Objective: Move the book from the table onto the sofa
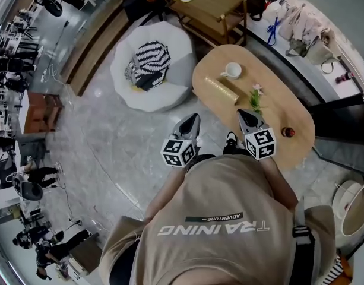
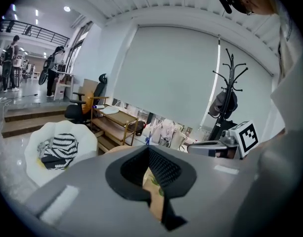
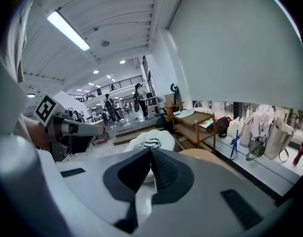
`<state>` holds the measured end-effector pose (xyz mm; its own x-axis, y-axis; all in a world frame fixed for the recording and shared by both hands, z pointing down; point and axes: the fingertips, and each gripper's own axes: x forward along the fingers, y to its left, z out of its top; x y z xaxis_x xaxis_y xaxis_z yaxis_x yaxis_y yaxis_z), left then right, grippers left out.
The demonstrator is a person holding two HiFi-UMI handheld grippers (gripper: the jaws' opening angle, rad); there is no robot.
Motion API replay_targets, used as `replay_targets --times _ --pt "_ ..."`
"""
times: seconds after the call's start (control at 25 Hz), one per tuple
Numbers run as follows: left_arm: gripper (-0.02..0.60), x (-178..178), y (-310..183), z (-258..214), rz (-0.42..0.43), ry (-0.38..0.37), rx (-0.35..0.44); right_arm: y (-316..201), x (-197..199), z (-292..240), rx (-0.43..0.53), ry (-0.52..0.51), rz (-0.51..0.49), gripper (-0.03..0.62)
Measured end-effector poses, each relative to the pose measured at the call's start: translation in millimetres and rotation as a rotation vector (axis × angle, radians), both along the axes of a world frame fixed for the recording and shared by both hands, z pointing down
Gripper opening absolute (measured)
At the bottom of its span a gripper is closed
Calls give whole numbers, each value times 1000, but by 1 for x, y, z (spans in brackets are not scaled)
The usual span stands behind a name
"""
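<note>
Head view shows the left gripper (image 1: 192, 119) and the right gripper (image 1: 246, 114) held side by side in front of the person's chest, both pointing toward 12 o'clock. The right gripper's tips reach over the near edge of the oval wooden table (image 1: 288, 100), and the left gripper's tips are over the floor just beside that edge.

The book (image 1: 222, 89), a tan oblong, lies flat on the table's left half, well apart from both pairs of jaws. It sits at about 1 o'clock from the left jaws and 10 o'clock from the right jaws. A white cup (image 1: 232, 70) stands just beyond it. A green sprig (image 1: 256, 98) lies at the book's 3 o'clock, and a small red thing (image 1: 288, 132) sits near the table's right end.

The white sofa (image 1: 170, 46) is at 11 o'clock from the grippers, beside the table, with a black-and-white striped cushion (image 1: 151, 58) on its seat.

Each gripper view shows its dark jaws pressed together at the tips with nothing between them. Neither gripper touches the book.
</note>
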<state>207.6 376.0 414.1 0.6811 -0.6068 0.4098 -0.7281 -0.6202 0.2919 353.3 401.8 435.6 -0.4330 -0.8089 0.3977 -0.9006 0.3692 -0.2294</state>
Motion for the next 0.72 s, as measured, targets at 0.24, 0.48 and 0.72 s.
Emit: replay_targets --times 0.24,0.48,0.72 --pt "-8 16 -40 1 20 -43 22 -35 23 13 -22 30 16 5" --pt "-9 22 -87 7 52 -20 6 -71 32 27 -75 1 70 5" --pt "-9 11 -141 15 153 -14 -25 -106 17 28 -121 27 143 5"
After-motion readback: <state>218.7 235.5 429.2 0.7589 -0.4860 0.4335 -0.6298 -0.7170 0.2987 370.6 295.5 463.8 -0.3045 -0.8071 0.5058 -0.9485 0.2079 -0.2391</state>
